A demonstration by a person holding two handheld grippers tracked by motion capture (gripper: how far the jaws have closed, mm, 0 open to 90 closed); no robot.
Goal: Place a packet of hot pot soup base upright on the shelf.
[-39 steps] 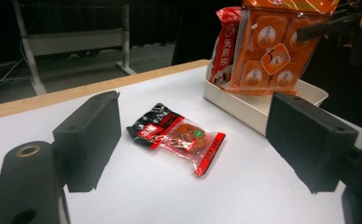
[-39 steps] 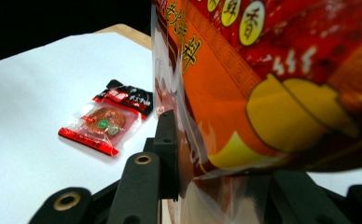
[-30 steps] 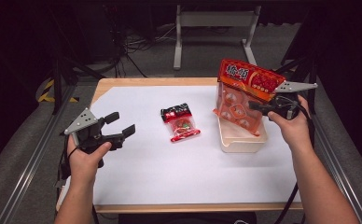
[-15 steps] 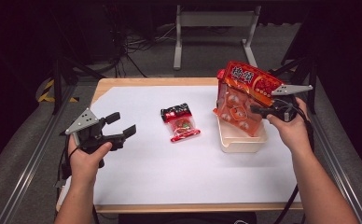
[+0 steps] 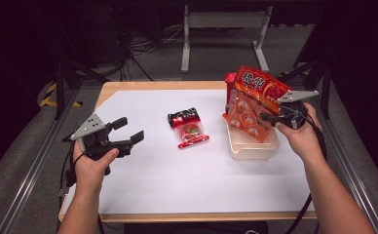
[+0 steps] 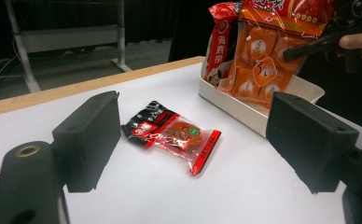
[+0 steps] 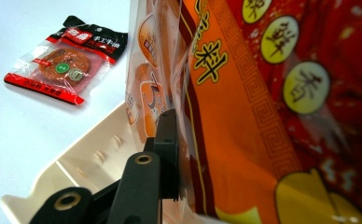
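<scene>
High view: the right gripper (image 5: 270, 117) has its jaws clamped on the big orange snack bag (image 5: 253, 105), standing tilted in the cream tray (image 5: 250, 148) near the worktop's right edge. That one looks nearly placed; the small sachet (image 5: 189, 127) lies mid-worktop, not yet moved. Left gripper (image 5: 126, 131) hovers near the left edge, jaws apart, holding nothing.

Left gripper view: glossy crinkled sachet (image 6: 172, 133), flat; rigid smooth tray (image 6: 244, 105) beyond.

Right gripper view: shiny printed film of the bag (image 7: 244, 116) pinched tight.
</scene>
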